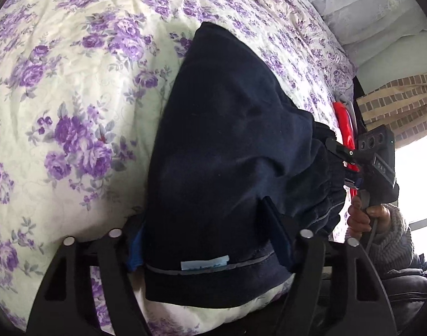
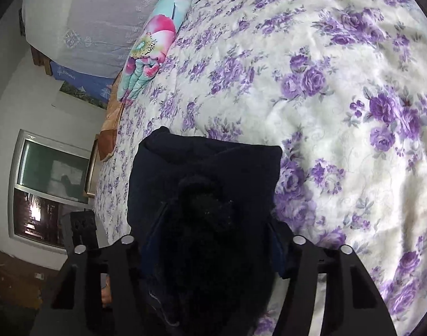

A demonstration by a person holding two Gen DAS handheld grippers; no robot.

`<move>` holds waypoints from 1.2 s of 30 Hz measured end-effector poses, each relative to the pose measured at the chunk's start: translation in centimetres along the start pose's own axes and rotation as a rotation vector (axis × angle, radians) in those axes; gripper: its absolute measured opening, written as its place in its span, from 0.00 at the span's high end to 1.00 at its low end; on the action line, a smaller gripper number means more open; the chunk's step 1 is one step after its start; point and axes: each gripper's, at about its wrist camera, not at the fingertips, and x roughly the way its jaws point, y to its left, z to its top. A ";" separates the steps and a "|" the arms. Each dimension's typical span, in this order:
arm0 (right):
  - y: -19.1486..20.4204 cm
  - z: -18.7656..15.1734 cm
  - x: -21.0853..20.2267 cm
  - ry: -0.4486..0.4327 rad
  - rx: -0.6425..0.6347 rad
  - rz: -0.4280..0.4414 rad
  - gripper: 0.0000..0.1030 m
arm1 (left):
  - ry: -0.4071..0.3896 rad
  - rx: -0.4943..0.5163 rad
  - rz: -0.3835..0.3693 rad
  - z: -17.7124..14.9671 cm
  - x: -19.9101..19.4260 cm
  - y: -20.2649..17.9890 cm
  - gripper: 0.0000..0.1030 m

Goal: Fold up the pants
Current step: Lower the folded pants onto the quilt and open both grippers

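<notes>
Pants of dark navy fabric (image 1: 230, 151) stretched lengthwise away from both grippers, left gripper (image 1: 210, 240) and right gripper (image 2: 213, 240) each clamping the near waistband.

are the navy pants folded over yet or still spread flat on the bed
Partly folded. The pants form a short doubled-looking bundle on the floral bedspread, with both grippers at the waistband end.

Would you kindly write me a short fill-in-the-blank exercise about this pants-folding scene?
1. The pants are dark ____ in colour.
2. The bedspread is printed with ____ flowers.
3. Fabric of the pants lies between the fingers of both the left tongs and the ____ tongs.
4. Beside the bedspread's far edge lies a bright floral ____.

Missing words: navy; purple; right; pillow
</notes>
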 end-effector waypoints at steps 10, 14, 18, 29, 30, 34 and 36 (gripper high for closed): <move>5.5 2.1 -4.6 -0.041 -0.232 -0.023 0.56 | -0.098 0.095 0.037 2.5 -4.5 -6.7 0.66; 4.6 5.5 -7.4 -0.090 -0.247 -0.008 0.56 | -0.132 0.142 0.015 5.8 -4.4 -9.7 0.66; 3.1 11.3 -8.8 -0.127 -0.280 -0.034 0.56 | -0.152 0.201 0.030 12.2 -1.7 -13.2 0.66; -0.8 34.1 -8.1 -0.212 -0.362 -0.105 0.57 | -0.229 0.234 0.091 34.3 7.7 -18.4 0.66; -1.1 35.9 -7.6 -0.214 -0.366 -0.110 0.57 | -0.237 0.228 0.096 35.7 8.3 -18.3 0.66; -3.4 41.9 -5.1 -0.236 -0.346 -0.114 0.57 | -0.247 0.204 0.122 40.8 11.7 -17.9 0.66; -5.0 43.9 -3.7 -0.240 -0.323 -0.121 0.57 | -0.239 0.183 0.130 42.6 13.6 -17.3 0.65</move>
